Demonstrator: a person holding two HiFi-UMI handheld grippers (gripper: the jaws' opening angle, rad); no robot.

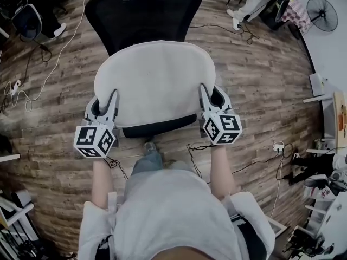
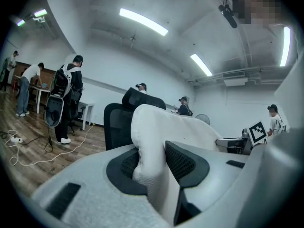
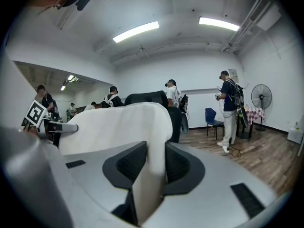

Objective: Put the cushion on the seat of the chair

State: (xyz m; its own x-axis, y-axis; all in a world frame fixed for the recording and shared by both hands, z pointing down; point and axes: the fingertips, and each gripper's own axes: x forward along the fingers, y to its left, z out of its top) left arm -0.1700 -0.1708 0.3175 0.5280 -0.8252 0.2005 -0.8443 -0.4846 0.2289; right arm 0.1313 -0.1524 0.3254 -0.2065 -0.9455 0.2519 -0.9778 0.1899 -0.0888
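A flat white cushion [image 1: 154, 83] is held level over the black seat [image 1: 160, 128] of an office chair whose mesh backrest [image 1: 143, 15] stands beyond it. My left gripper [image 1: 112, 103] is shut on the cushion's left edge, and my right gripper [image 1: 204, 97] is shut on its right edge. In the left gripper view the white cushion [image 2: 152, 141] is pinched between the dark pads [image 2: 183, 161], with the chair back [image 2: 118, 122] behind. The right gripper view shows the cushion [image 3: 156, 141] squeezed thin between its pads [image 3: 130, 163]. Most of the seat is hidden under the cushion.
Wood floor surrounds the chair, with cables [image 1: 32, 85] at the left and a power strip [image 1: 278, 146] at the right. A standing fan [image 1: 322, 7] and white furniture [image 1: 325, 102] are at the right. Several people stand in the room, one [image 2: 66, 99] on the left, another [image 3: 229, 108] near a blue chair.
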